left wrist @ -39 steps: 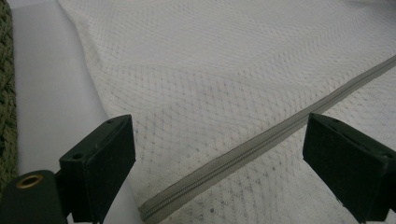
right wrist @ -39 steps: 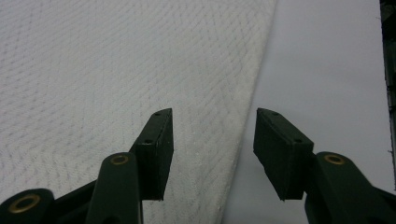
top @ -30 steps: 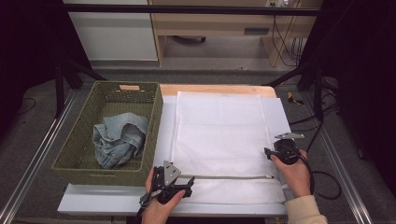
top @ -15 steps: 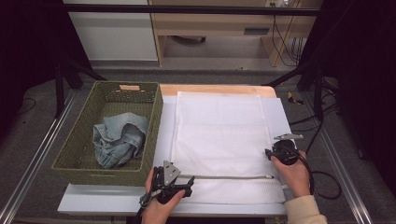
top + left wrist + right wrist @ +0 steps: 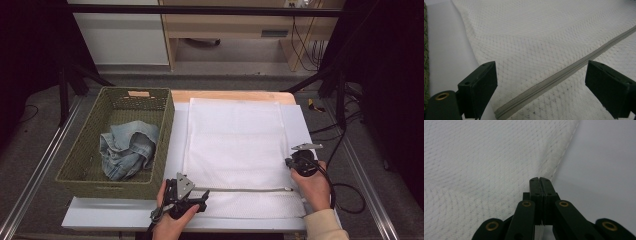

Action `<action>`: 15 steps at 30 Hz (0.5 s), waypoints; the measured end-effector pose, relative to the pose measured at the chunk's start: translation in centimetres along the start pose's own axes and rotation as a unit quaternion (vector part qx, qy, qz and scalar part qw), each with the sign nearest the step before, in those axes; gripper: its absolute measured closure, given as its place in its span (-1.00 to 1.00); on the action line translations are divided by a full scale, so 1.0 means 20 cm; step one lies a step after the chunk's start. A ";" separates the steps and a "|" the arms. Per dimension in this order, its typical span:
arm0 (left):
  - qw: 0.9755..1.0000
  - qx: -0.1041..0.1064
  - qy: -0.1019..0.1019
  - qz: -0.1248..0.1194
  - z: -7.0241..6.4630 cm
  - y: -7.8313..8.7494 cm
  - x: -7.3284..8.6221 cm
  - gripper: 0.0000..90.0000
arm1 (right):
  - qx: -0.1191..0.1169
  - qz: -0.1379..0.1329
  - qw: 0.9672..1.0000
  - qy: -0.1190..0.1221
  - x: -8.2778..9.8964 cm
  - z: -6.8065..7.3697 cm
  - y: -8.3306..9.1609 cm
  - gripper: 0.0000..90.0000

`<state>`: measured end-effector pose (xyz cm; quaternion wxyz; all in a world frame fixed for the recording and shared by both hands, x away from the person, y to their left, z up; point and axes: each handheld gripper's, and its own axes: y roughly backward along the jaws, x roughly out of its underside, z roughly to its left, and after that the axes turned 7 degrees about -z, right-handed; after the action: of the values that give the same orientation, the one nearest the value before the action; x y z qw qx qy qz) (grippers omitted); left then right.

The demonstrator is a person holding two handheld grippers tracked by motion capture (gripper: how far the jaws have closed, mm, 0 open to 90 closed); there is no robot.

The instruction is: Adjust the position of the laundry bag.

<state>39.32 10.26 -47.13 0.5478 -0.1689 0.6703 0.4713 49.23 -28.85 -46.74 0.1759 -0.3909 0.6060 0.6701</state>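
High view first: a white mesh laundry bag [image 5: 234,150] lies flat on the white board [image 5: 115,215], its zipper [image 5: 250,189] running along the near edge and looking closed from end to end. The left gripper [image 5: 192,195] sits at the zipper's left end, the right gripper [image 5: 295,162] at the bag's right edge, just above the zipper's right end. A green woven basket [image 5: 75,165] stands beside the board's left edge with a pair of jeans [image 5: 125,150] crumpled inside. Nothing is in the bag yet, by the look of it, so opening the zipper and loading the jeans likely remain.

Left gripper view: the jaws stand wide apart over the mesh laundry bag [image 5: 536,37], the zipper [image 5: 564,72] running diagonally between them, untouched. The basket's rim shows at the far left.

Right gripper view: the jaws have just been closing and now meet, pinching the seam at the bag's right edge [image 5: 556,167], the mesh puckering toward them. That pinch looks like an anchor for pulling the zipper. Nothing blocks either gripper; the basket stands well apart from the right one.
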 end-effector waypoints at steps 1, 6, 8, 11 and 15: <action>1.000 -0.001 0.000 0.000 0.00 0.00 0.00 -0.77 | 0.004 -0.004 1.000 -0.007 0.00 -0.01 0.01 1.00; 1.000 -0.001 -0.002 0.000 0.00 0.00 0.00 -0.77 | 0.007 -0.007 1.000 -0.017 0.00 -0.03 0.03 1.00; 1.000 -0.001 -0.003 0.001 0.00 0.00 0.00 -0.77 | 0.009 -0.007 1.000 -0.023 0.01 -0.03 0.04 1.00; 1.000 -0.001 -0.004 0.002 0.00 0.00 0.00 -0.77 | 0.014 -0.010 0.999 -0.031 0.02 -0.05 0.05 1.00; 1.000 -0.001 -0.004 0.002 0.00 0.00 0.00 -0.77 | 0.017 -0.009 0.999 -0.044 0.04 -0.08 0.07 1.00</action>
<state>39.36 10.28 -47.12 0.5495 -0.1663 0.6676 0.4741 48.29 -30.87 -46.27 0.2150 -0.3631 0.6056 0.6746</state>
